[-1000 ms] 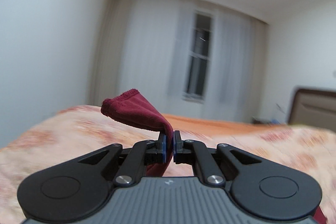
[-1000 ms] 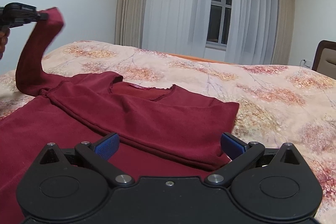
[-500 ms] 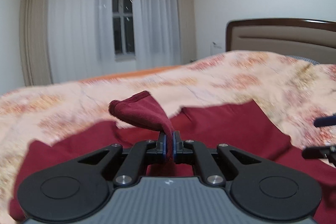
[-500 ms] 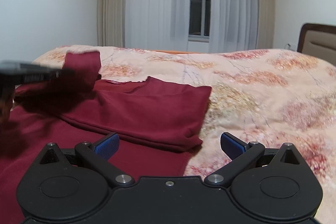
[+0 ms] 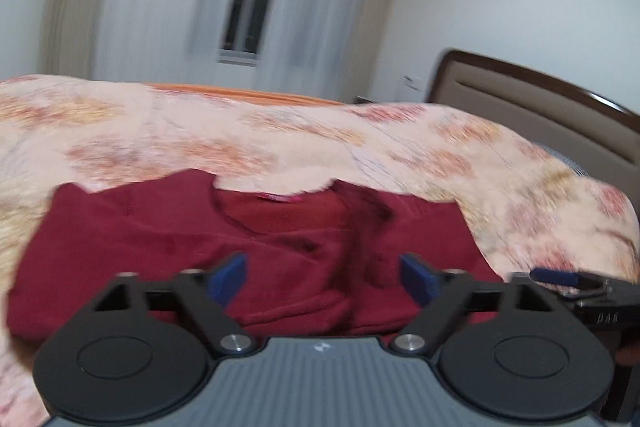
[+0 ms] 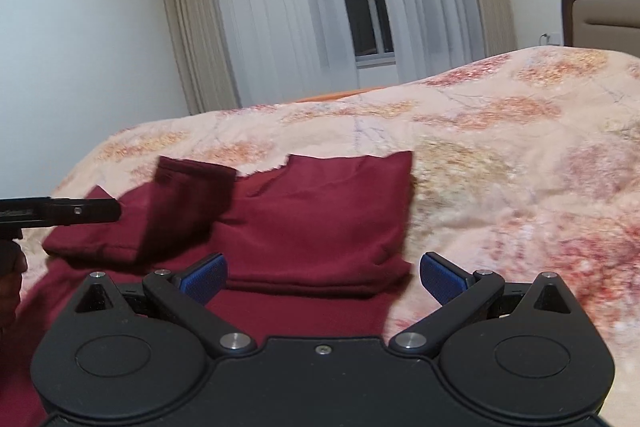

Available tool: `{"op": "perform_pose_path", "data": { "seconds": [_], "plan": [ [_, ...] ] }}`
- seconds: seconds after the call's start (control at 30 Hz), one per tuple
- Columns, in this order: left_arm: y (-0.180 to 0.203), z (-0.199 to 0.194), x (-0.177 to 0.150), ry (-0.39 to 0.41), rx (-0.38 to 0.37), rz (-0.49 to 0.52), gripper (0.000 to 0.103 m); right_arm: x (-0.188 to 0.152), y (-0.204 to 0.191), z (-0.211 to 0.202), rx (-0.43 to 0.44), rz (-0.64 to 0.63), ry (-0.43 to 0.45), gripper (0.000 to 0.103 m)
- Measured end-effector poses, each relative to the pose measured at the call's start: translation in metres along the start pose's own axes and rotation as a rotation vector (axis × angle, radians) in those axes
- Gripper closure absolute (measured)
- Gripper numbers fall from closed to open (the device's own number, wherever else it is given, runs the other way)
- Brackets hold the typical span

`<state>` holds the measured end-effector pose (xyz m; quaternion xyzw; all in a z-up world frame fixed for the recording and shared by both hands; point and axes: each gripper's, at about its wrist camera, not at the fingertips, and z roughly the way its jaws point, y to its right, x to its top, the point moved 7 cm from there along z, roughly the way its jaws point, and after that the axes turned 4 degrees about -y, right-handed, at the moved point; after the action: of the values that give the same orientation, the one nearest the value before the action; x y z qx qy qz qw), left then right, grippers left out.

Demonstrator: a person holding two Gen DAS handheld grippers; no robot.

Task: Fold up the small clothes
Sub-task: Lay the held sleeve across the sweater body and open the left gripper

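Left wrist view: left tongs (image 5: 322, 279) were seen spread, gripping nothing, maroon shirt (image 5: 248, 247) at 12 o'clock; right tongs (image 6: 322, 277) likewise spread, empty.

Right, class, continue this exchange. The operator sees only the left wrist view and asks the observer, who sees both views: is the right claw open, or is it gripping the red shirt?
Observer: The right claw is open. Its jaws are spread wide over the near folded edge of the red shirt, and it holds nothing.
Operator: Where is my left claw relative to the sleeve?
Observer: The left claw is just left of the sleeve. The sleeve looks blurred and crosses the shirt's left part, with its cuff end near the shirt's far edge. I cannot tell whether claw and sleeve touch.
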<state>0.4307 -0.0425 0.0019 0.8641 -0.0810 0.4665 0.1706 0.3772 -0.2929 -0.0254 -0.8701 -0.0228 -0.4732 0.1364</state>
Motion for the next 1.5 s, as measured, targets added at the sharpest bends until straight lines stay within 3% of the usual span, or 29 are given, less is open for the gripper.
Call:
{"op": "perform_pose_path", "data": {
  "seconds": [0.07, 0.2, 0.33, 0.47, 0.6, 0.7, 0.87, 1.13, 1.23, 1.3, 1.37, 1.5],
  "plan": [
    [-0.014, -0.01, 0.003, 0.008, 0.077, -0.031, 0.001, 0.004, -0.011, 0.007, 0.048, 0.013, -0.011, 0.001],
    [-0.053, -0.026, 0.005, 0.008, 0.27, -0.051, 0.001, 0.01, -0.038, 0.029, 0.187, 0.066, -0.076, 0.001],
    [-0.1, -0.044, 0.001, 0.01, 0.367, -0.119, 0.001, 0.012, -0.055, 0.051, 0.24, 0.135, -0.131, 0.002],
    [-0.141, -0.058, -0.004, 0.009, 0.435, -0.199, 0.001, 0.013, -0.057, 0.067, 0.2, 0.183, -0.151, 0.034],
    [-0.158, -0.066, -0.006, 0.022, 0.46, -0.233, 0.001, 0.018, -0.065, 0.071, 0.176, 0.141, -0.137, 0.09],
    [-0.157, -0.066, -0.003, 0.035, 0.461, -0.224, 0.001, 0.033, -0.066, 0.059, 0.171, 0.083, -0.049, 0.091],
    [-0.154, -0.044, 0.008, 0.043, 0.457, -0.214, 0.001, 0.052, -0.054, 0.043, 0.1, 0.024, 0.029, 0.091],
    [-0.172, 0.009, -0.002, -0.068, 0.529, -0.218, 0.001, 0.025, -0.033, 0.058, 0.029, 0.01, -0.05, 0.087],
    [-0.173, 0.009, -0.006, -0.08, 0.537, -0.218, 0.001, 0.02, -0.03, 0.059, 0.007, 0.002, -0.057, 0.074],
    [-0.168, 0.004, -0.002, -0.054, 0.528, -0.205, 0.001, 0.023, -0.029, 0.057, -0.003, -0.013, -0.041, 0.045],
    [-0.162, 0.002, 0.001, -0.031, 0.518, -0.178, 0.001, 0.027, -0.031, 0.058, -0.018, -0.05, -0.026, 0.031],
    [-0.163, 0.018, -0.002, -0.099, 0.556, -0.165, 0.0, 0.031, -0.041, 0.073, -0.074, -0.187, -0.057, 0.019]
  ]
}}
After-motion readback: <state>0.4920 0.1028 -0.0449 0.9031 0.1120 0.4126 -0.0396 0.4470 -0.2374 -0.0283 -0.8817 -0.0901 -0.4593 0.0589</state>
